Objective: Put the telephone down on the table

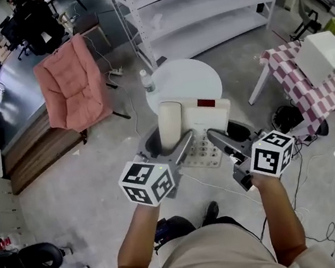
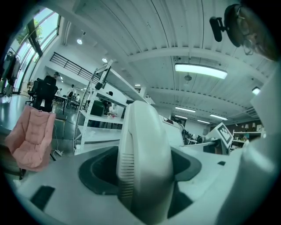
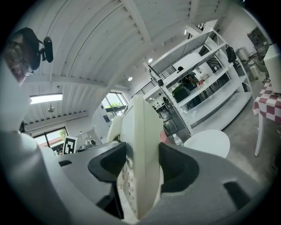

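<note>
Forearms (image 1: pixel 142 247) reach forward from the bottom of the head view, each ending in a marker cube (image 1: pixel 147 182). Ahead of them the left tongs (image 1: pixel 169 142) and the right tongs (image 1: pixel 229 135) carry a white telephone (image 1: pixel 207 123) between them. The left tongs are closed on its handset (image 1: pixel 170 123). In the left gripper view the handset (image 2: pixel 145 162) fills the gap, with both dark pads pressed to its sides. The right tongs are clamped on the right edge of the telephone. In the right gripper view the body (image 3: pixel 140 167) stands edge-on between the jaws, its keys facing left. The telephone is held in the air in front of the person, over the near rim of a round white worktop (image 1: pixel 184 82), and does not rest on it. A clear bottle (image 1: pixel 147 81) stands at the worktop's left edge. A pink chair (image 1: pixel 72 83) sits on the floor further left, white shelving (image 1: pixel 196 3) rises behind, and a table with a checked cloth (image 1: pixel 314 91) stands to the right.
</note>
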The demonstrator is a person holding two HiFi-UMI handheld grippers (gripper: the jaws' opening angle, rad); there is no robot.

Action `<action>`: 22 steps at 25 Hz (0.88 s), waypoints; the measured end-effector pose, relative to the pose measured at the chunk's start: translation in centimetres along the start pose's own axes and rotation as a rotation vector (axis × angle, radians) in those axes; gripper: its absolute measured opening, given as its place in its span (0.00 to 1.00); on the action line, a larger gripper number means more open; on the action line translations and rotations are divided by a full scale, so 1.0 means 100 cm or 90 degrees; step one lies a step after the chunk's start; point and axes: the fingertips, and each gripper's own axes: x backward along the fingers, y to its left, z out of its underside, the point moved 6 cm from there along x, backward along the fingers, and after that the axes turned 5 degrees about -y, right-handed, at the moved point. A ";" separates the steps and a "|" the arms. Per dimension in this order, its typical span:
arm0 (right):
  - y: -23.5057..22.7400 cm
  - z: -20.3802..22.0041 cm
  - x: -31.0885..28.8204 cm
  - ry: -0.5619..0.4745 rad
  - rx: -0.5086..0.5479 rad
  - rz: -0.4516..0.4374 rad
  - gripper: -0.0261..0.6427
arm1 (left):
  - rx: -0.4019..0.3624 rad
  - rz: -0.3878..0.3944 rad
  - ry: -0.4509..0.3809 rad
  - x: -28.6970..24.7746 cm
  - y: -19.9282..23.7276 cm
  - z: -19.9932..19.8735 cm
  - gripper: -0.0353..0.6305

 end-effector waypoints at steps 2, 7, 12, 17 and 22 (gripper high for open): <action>-0.006 -0.004 -0.001 -0.001 0.001 -0.003 0.36 | 0.000 -0.004 0.000 -0.007 0.000 -0.001 0.55; -0.021 -0.011 -0.005 -0.008 -0.007 0.007 0.36 | -0.003 0.005 0.009 -0.026 0.004 -0.001 0.55; -0.034 -0.023 -0.022 -0.021 0.002 0.040 0.36 | 0.005 0.039 0.009 -0.051 0.025 -0.007 0.55; -0.035 -0.039 -0.039 -0.044 0.002 0.090 0.36 | 0.002 0.092 0.016 -0.074 0.046 -0.024 0.55; -0.038 -0.049 -0.062 -0.061 0.009 0.120 0.36 | 0.006 0.126 0.019 -0.091 0.070 -0.036 0.55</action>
